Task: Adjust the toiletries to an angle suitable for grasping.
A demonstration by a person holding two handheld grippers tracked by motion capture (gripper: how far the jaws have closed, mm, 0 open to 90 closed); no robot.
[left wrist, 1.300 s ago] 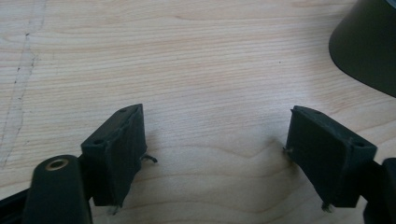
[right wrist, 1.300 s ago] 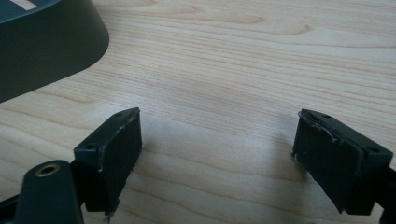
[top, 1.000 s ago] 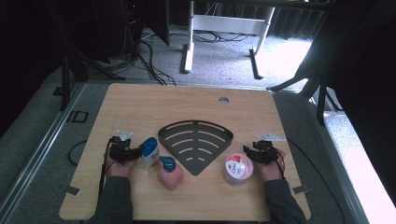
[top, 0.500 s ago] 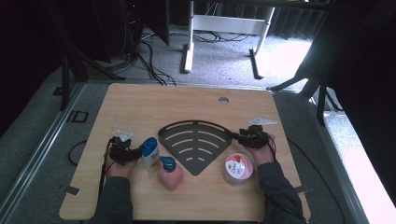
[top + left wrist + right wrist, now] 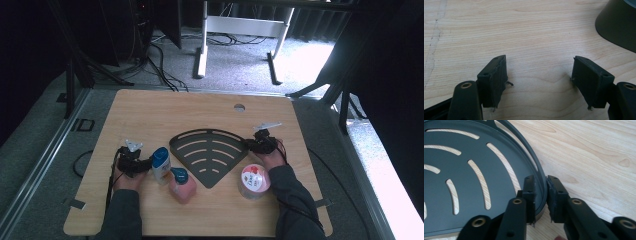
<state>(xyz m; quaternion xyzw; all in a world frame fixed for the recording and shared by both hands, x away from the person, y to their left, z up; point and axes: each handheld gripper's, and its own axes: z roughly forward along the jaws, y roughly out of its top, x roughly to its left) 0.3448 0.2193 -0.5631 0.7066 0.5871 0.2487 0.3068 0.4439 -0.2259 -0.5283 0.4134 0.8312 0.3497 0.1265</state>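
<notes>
Your right gripper (image 5: 541, 195) has just closed its jaws on the rim of the black rack (image 5: 207, 155) lying mid-table (image 5: 150, 107). Your left gripper (image 5: 540, 80) rests by the bottle (image 5: 161, 164), jaws wide and empty.

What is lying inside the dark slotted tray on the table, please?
Nothing lies inside the dark slotted tray: bare wood shows through its slots. The right gripper has its jaws shut on the rim, and they cover that small part of it.
</notes>
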